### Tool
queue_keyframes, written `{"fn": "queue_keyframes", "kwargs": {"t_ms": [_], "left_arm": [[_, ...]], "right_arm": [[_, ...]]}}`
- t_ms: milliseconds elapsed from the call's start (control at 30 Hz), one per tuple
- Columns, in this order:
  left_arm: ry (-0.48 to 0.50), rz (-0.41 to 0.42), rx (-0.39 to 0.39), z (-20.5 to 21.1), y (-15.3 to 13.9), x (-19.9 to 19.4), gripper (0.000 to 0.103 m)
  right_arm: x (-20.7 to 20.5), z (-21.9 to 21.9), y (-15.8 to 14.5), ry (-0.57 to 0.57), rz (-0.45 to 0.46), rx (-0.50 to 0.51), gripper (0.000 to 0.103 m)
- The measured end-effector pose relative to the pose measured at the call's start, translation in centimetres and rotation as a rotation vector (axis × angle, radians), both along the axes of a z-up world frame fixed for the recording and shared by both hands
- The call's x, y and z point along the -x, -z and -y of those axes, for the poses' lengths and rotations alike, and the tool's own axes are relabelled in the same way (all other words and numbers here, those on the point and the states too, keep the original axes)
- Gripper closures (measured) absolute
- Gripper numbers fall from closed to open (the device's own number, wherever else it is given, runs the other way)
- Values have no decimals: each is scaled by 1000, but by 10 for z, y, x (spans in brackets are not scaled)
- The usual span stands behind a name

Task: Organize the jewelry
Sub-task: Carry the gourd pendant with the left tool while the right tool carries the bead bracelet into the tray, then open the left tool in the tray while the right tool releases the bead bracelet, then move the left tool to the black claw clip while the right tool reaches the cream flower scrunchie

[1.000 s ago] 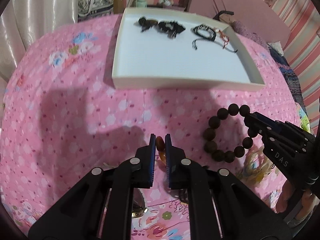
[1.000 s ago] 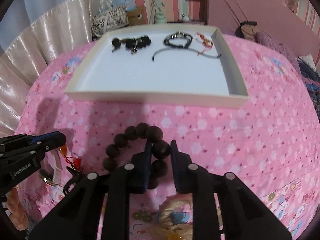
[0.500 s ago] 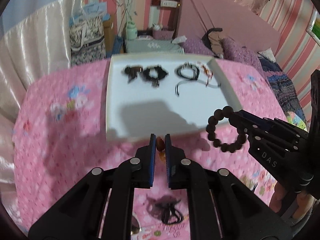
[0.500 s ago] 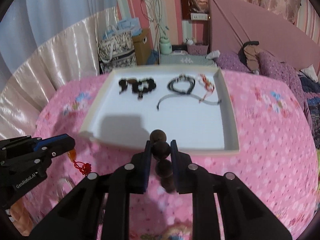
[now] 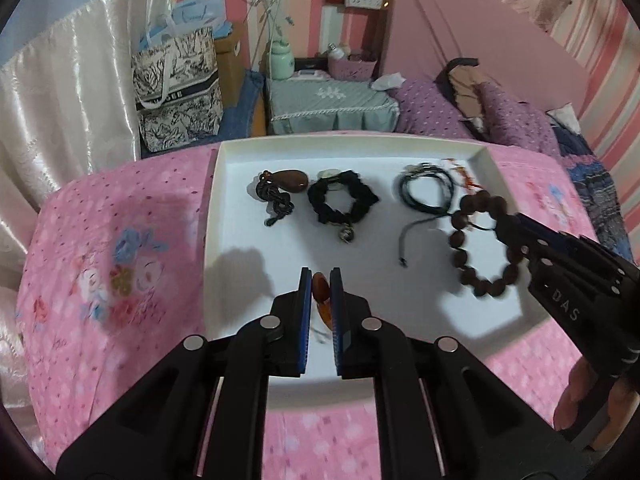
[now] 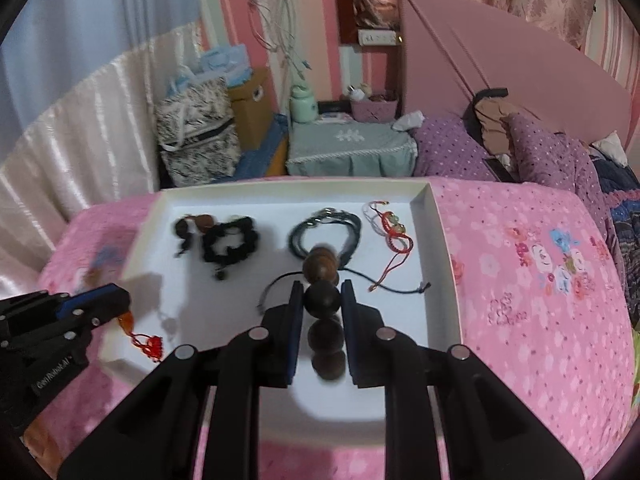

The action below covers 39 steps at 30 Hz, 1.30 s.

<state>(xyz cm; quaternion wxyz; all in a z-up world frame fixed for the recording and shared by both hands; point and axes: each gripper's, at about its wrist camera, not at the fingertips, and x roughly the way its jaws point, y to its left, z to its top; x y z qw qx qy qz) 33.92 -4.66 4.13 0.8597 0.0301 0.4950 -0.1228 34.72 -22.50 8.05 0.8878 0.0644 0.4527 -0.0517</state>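
Tongs on both sides hang over the white tray [image 5: 212, 216]: left gripper [image 5: 320, 280] pinches an amber pendant [image 5: 321, 300] (red tassel dangling), right gripper [image 6: 322, 294] clamps a dark wooden bead bracelet [image 5: 480, 252], above the tray's near half.

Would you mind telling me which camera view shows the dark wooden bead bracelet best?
The left wrist view: the whole loop of the bead bracelet hangs over the white tray, pinched by the right gripper. The right wrist view shows only a few beads stacked edge-on between its own jaws.
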Motion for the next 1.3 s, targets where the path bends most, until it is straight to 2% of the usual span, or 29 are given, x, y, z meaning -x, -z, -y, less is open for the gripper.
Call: {"fn": "queue_keyframes", "kwargs": {"t_ms": [167,400,700,767,800,867,1000,1067,1100,1133,1300], "left_arm": [[-21,-28,-26,3,28,-29,96],[-44,-56,-31,5,54,-51,96],[-36,-77,-34,3,61,-56,93],[-31,-80,-34,3,60,-53,88],[-29,-81,-29,3,59,-52,83],[-21,-79,-25,4,55,-47,71],[-6,-48,-15,3,35,-31,57],[1,-27,-2,2,22,-20,44],[3,-7,4,-1,13,-11,33],[1,5,9,-4,7,-5,26],[5,24,53,-24,-20,36,9]], "right_arm": [[-16,8,27,24,-37,93,84],[-34,17,56,34,-106,85,84],[-40,6,60,15,-127,148,81],[-37,5,58,7,-136,144,66],[-35,4,56,6,-136,141,62],[-30,4,51,1,-126,146,45],[-15,0,33,-28,-105,172,43],[-3,-1,20,-36,-93,171,28],[5,-1,14,-37,-82,173,24],[15,-1,6,-36,-67,179,20],[56,5,-17,-34,-58,172,19]]}}
